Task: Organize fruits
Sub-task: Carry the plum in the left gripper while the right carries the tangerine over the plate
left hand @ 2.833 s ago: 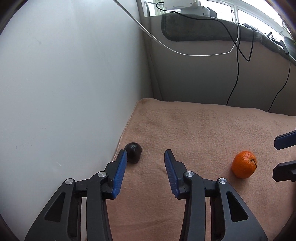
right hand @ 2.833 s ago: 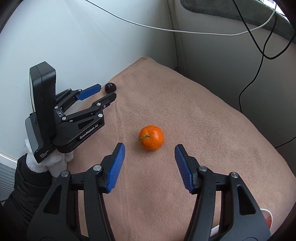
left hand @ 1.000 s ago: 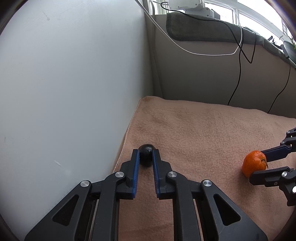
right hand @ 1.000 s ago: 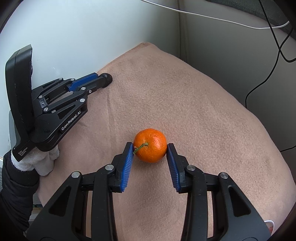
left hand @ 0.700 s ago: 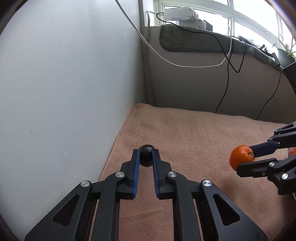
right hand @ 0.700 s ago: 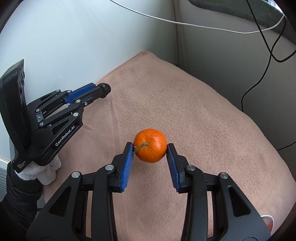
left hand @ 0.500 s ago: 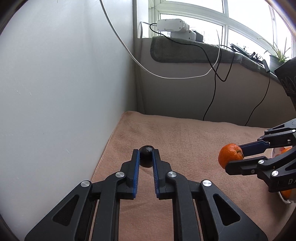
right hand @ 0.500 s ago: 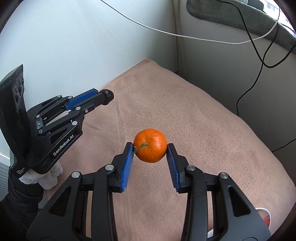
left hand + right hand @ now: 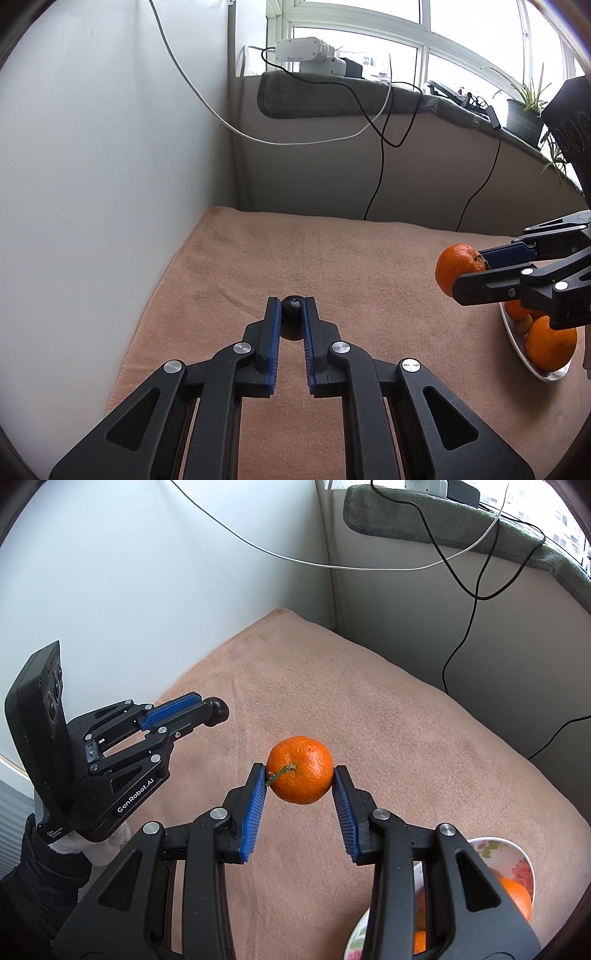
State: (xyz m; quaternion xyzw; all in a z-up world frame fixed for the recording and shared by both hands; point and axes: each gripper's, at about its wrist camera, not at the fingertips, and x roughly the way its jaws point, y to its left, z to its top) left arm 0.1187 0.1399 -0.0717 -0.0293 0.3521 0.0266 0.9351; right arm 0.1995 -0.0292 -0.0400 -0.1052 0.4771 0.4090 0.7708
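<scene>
Both tongs loaded: left tongs (image 9: 291,325) pinch the dark fruit (image 9: 292,308), right tongs (image 9: 300,781) clamp the mandarin (image 9: 300,770). We judge the bowl (image 9: 495,843) lies nearer the right tongs, just below them.

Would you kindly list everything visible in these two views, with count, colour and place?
mandarin: one, orange, held above the blanket.
dark fruit: one, black, held at the left fingertips.
bowl: one, floral white, on the blanket at right, holding orange fruits.
blanket: one, tan, covering the surface.
cables: one white, several black, hanging along the wall.
grey towel: one, on the windowsill.
white device: one, on the sill.
plants: green, by the window.
left hand-held gripper: black, blue pads, shut on the dark fruit.
right hand-held gripper: black, blue pads, shut on the mandarin.
</scene>
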